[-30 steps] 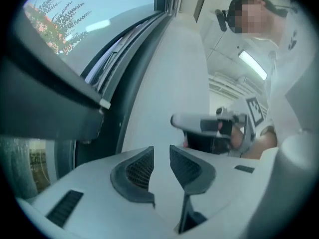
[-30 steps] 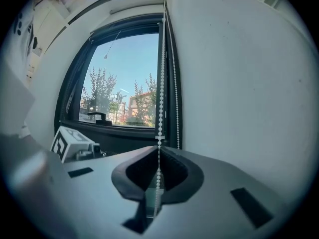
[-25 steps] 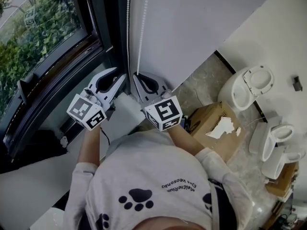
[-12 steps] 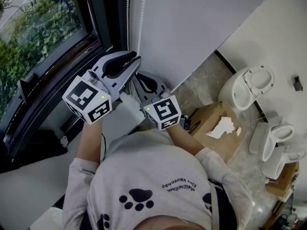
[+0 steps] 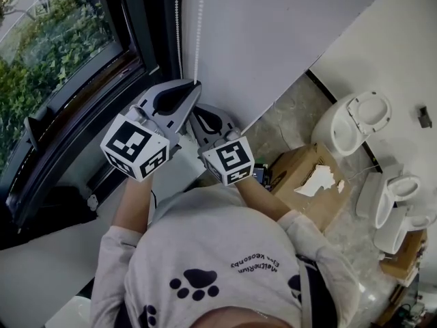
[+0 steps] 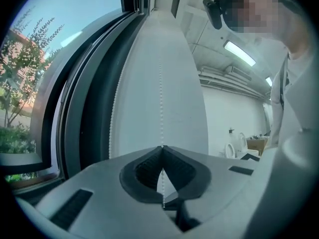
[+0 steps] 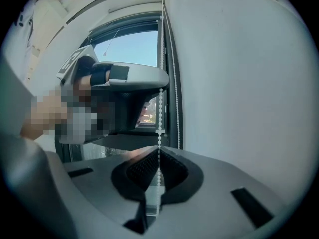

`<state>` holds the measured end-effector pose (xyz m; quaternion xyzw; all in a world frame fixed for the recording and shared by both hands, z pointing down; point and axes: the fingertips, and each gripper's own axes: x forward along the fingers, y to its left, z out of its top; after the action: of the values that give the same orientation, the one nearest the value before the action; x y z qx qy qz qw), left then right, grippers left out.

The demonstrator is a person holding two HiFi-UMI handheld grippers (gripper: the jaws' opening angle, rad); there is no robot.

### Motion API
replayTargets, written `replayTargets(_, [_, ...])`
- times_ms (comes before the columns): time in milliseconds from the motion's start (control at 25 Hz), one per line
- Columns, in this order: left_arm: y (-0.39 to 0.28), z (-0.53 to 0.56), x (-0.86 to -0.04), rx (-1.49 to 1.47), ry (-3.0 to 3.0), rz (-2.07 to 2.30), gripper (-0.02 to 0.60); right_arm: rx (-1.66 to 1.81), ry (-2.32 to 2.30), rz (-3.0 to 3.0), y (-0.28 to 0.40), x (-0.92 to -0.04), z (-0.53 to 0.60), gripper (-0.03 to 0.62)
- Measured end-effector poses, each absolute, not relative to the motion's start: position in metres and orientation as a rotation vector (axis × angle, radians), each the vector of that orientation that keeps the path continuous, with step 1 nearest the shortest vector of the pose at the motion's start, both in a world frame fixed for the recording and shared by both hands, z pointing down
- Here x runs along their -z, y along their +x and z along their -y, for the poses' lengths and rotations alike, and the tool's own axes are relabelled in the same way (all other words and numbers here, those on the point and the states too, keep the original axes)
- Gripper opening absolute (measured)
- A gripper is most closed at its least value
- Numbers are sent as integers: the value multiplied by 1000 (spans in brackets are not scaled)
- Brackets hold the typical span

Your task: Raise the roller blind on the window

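The blind's white bead chain hangs in two strands [image 5: 200, 33] [image 5: 178, 26] between the dark window frame [image 5: 140, 39] and the white wall [image 5: 273, 33]. My left gripper [image 5: 195, 85] has just closed, and in the left gripper view its jaws [image 6: 162, 147] pinch the right strand [image 6: 161, 98]. My right gripper [image 5: 196, 110] sits directly below it, partly covered by it. It is shut [image 7: 159, 148] on the same strand [image 7: 160, 116], which runs taut up to the left gripper [image 7: 134, 76]. The other strand [image 7: 177, 83] hangs free. The blind itself is out of view.
A white sill [image 5: 184, 166] lies under the grippers, and greenery shows through the glass [image 5: 48, 39]. On the stone floor to the right stand a torn cardboard box [image 5: 300, 176] and several white toilets [image 5: 355, 121].
The left gripper rose from beside the right gripper to just above it, open on the way, and has now shut on the chain. The right gripper stayed in place, still shut.
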<state>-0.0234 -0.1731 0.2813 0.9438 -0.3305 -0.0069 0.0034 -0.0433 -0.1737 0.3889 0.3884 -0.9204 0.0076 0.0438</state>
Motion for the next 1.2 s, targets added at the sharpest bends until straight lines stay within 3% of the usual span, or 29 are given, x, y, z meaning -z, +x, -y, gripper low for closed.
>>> replayTargets(840, [-26,171,-392,-31,2814,1066,9,-46,1103,2664,-43,-496,166,14])
replayTargets(880, [-26,172,-392,-31,2816,1070,9,-14,1109,2663,-42,-492,165,18])
replayTargets(960, [-27,173,-392,-24,2812,1078,9,31,1150,2672,-40,-478,163,108])
replayTargets(1200, [-32,178,-389,1,2819,1156,9,102,1327,2632,-21,-439,164,113])
